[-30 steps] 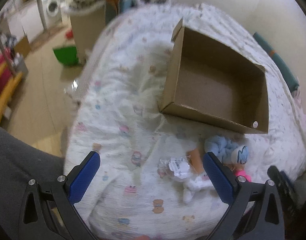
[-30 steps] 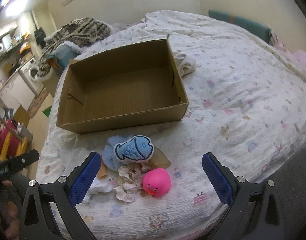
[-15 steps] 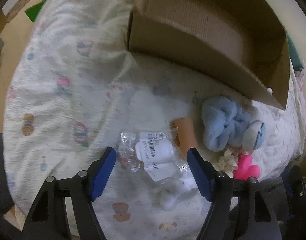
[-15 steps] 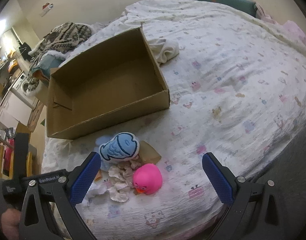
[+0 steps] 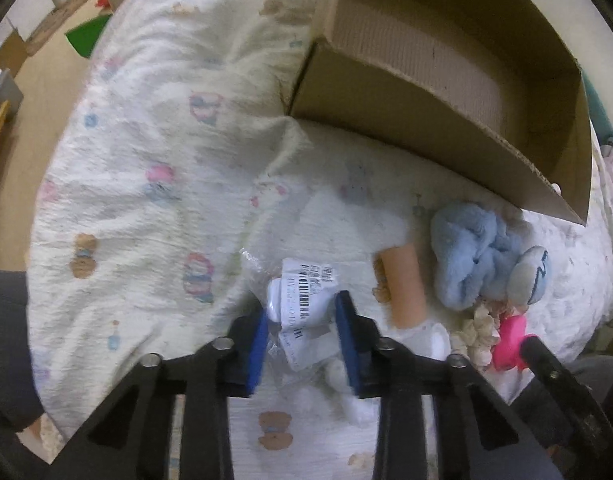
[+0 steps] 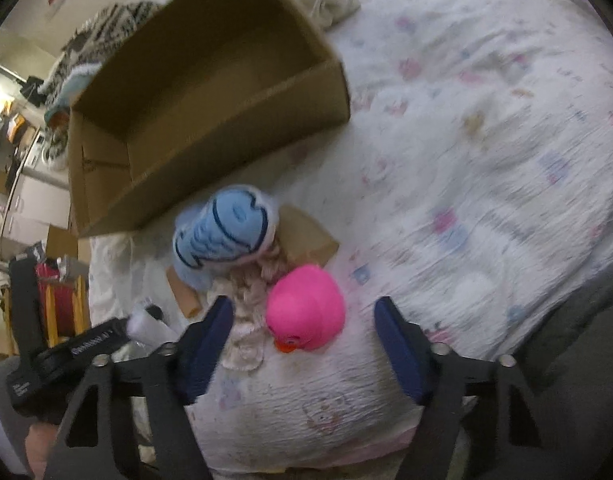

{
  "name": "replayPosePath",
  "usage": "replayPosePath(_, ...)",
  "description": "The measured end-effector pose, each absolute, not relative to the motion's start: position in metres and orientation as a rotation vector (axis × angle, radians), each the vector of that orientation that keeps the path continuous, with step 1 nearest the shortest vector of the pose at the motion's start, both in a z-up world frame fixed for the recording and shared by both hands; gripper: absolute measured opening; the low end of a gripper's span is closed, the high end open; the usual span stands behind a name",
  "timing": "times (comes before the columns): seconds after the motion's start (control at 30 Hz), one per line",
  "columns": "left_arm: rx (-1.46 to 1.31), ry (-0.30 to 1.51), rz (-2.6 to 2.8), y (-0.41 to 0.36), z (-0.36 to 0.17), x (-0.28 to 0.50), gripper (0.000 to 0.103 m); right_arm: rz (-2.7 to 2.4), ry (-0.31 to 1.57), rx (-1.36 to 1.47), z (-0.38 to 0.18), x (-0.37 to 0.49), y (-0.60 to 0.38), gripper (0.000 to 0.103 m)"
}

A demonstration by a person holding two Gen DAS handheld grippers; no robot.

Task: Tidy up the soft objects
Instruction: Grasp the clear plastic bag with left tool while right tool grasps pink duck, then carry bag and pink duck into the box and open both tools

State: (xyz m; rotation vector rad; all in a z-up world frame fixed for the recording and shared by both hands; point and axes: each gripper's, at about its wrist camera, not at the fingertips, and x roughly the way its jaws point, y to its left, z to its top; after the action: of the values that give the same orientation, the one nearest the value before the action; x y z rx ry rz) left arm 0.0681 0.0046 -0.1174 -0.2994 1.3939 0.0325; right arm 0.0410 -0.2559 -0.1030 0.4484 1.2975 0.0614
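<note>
The left gripper (image 5: 301,334) is pinching a white item sealed in a clear, barcode-labelled plastic bag (image 5: 302,300), its blue pads pressing on either side, likely to lift it toward the open cardboard box (image 5: 406,120) sitting further up the bed (image 5: 146,140). The right gripper (image 6: 302,336) is hanging with its fingers spread wide around the pink rubber duck (image 6: 306,312), not touching it; this looks like lining up for the next grasp. The soft things are lying bunched near the bed's near edge, just in front of the box's near wall, which is keeping every carry short.

The left wrist view is showing the bag's label, an orange roll (image 5: 402,288) beside it and a fluffy light-blue cloth (image 5: 466,256), with the duck only peeking in at the right. The right wrist view is showing the blue fish plush (image 6: 222,236) resting on the pile, a cream frilly fabric piece (image 6: 246,320) by the duck, and the box's bare inside.
</note>
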Motion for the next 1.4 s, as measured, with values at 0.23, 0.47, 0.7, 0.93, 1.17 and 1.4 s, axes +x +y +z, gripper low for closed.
replayPosePath(0.23, -0.276, 1.312, 0.080, 0.029, -0.098, 0.064, 0.022, 0.066, 1.293, 0.404, -0.103, 0.039, -0.251, 0.029)
replayPosePath(0.47, -0.232, 1.273, 0.097, 0.038, -0.085, 0.058, 0.022, 0.088, 1.254, 0.412, -0.091, 0.035, -0.252, 0.029)
replayPosePath(0.7, -0.199, 1.203, 0.120, 0.031, -0.066, 0.051, 0.022, 0.121, 1.098, 0.412, -0.053, 0.017, -0.264, 0.029)
replayPosePath(0.93, -0.142, 1.071, 0.070, 0.020, -0.013, 0.050, 0.022, 0.195, 0.923, 0.358, 0.003, 0.012, -0.260, 0.029)
replayPosePath(1.17, -0.091, 0.969, -0.014, 0.005, 0.038, 0.076, 0.022, 0.252, 0.861, 0.382, 0.036, 0.046, -0.254, 0.029)
replayPosePath(1.4, -0.122, 0.998, -0.097, -0.005, 0.045, 0.126, 0.022, 0.269, 0.848, 0.318, 0.045, 0.092, -0.242, 0.029)
